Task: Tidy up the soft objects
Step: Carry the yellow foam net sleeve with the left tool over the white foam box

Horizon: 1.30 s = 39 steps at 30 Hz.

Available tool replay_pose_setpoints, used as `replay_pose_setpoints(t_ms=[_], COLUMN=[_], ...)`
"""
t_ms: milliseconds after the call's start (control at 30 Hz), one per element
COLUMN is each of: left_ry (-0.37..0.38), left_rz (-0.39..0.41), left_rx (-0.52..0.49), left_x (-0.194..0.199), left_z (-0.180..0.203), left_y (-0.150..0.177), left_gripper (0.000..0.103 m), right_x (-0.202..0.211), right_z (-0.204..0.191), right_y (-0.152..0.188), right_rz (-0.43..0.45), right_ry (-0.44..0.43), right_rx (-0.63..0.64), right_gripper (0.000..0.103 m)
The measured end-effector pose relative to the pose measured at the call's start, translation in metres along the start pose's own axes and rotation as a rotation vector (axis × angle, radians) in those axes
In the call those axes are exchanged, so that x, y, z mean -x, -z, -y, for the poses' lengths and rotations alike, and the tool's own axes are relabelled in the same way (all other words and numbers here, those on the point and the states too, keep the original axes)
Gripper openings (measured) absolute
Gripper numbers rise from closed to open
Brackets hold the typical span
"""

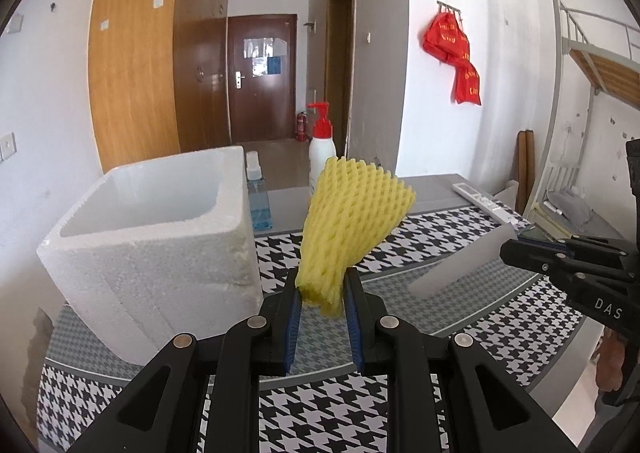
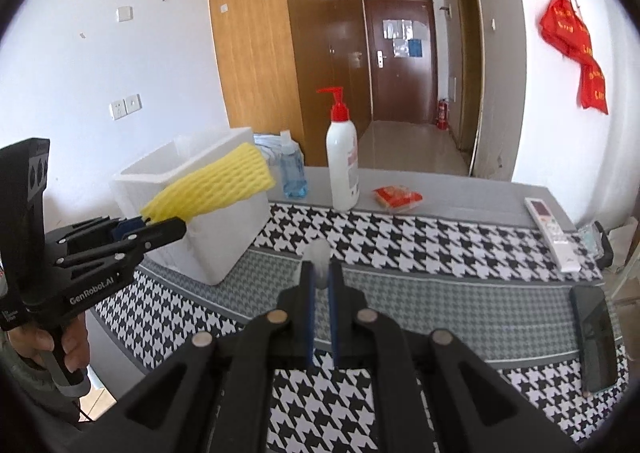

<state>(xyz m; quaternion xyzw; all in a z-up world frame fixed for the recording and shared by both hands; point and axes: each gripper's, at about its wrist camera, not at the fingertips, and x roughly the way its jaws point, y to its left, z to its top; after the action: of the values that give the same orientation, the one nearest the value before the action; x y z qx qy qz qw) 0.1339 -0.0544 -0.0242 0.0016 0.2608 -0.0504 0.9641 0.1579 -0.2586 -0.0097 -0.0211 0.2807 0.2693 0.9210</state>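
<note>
My left gripper (image 1: 321, 287) is shut on the lower end of a yellow foam fruit net (image 1: 354, 217), which fans upward just right of a white styrofoam box (image 1: 160, 273). The box is open at the top and what I see of its inside is bare. From the right wrist, the left gripper (image 2: 164, 227) holds the yellow net (image 2: 216, 185) in front of the box (image 2: 224, 245), a hand gripping its handle. My right gripper (image 2: 320, 271) is shut on a white foam sheet (image 2: 319, 253), seen edge-on and blurred. In the left wrist view the right gripper (image 1: 508, 253) carries that sheet (image 1: 460, 265) above the cloth.
A houndstooth cloth (image 2: 440, 253) covers the table. Behind the box stand a blue liquid bottle (image 2: 294, 173) and a white pump bottle (image 2: 342, 165) with a red top. A red packet (image 2: 398, 197), a white remote (image 2: 550, 229) and a dark phone (image 2: 596, 337) lie to the right.
</note>
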Motion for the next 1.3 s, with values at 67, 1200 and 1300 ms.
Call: replay_pose_setpoints(t_ms=[67,1200,1300], left_ry=[-0.001,-0.088,-0.106], left_rz=[0.006,0.125,0.134], left_rx=[0.001,0.020,0.022], left_x=[0.001,0.016,0.018], left_z=[-0.001,-0.021,-0.028], left_y=[-0.002,-0.045,-0.048], left_gripper=[0.022,0.022,0.022], right_x=[0.001,0.020,0.018], right_z=[-0.001,-0.011,-0.013], right_y=[-0.004,-0.058,-0.064], right_rz=[0.007,0.176,0.183], right_ry=[0.003,0.008,0.001], right_rx=[-0.003,-0.002,-0.001], right_gripper=[0.008,0.008,0.008])
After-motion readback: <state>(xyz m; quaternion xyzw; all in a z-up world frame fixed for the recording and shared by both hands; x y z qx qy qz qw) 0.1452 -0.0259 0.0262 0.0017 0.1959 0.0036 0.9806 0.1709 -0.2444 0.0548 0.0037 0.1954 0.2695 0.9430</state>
